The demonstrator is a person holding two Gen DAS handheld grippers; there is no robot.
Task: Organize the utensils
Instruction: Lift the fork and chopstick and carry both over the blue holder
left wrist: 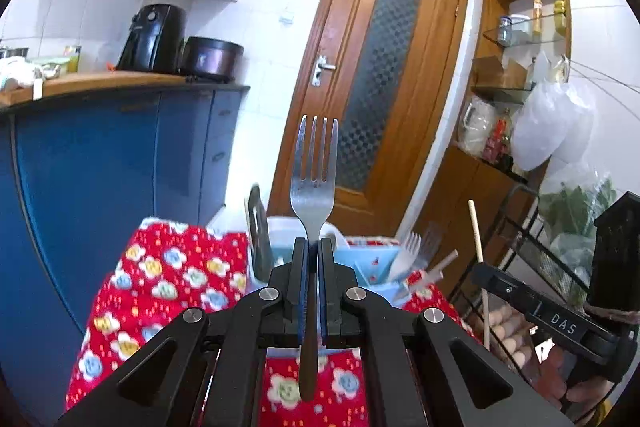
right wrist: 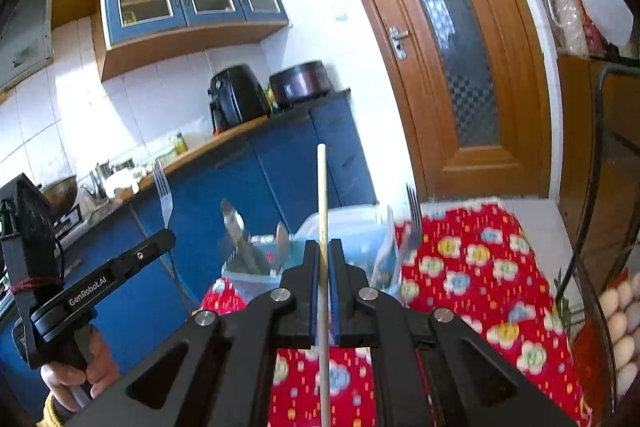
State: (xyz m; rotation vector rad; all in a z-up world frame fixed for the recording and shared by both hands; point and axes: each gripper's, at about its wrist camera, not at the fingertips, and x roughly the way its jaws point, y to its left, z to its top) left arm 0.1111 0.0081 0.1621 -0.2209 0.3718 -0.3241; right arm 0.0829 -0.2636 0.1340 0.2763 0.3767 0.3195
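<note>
The table under both my grippers carries a red flower-print cloth [left wrist: 168,279]. On it stands a light-blue utensil holder [left wrist: 376,259] with forks and a dark-handled tool upright in its compartments.

My left gripper [left wrist: 314,247] pinches a metal fork [left wrist: 314,183]. The pads press on the fork's neck, just below the head. Its long axis runs along the gripper's centre line: tines up and away from me, dark handle passing back between the jaws and out beneath them. The fork is held in the air above the holder.

My right gripper [right wrist: 325,247] is pressed together on a thin wooden chopstick [right wrist: 322,195]. The stick stands near upright; one end rises well above the jaws, the other extends back below them over the cloth.

The left wrist view shows the right gripper from the side, with the chopstick upright in it. The right wrist view shows the left gripper from the side, fork tines up, and the hand [right wrist: 80,367] on its handle. Only the right wrist view shows the bare table edge beyond the cloth.
</note>
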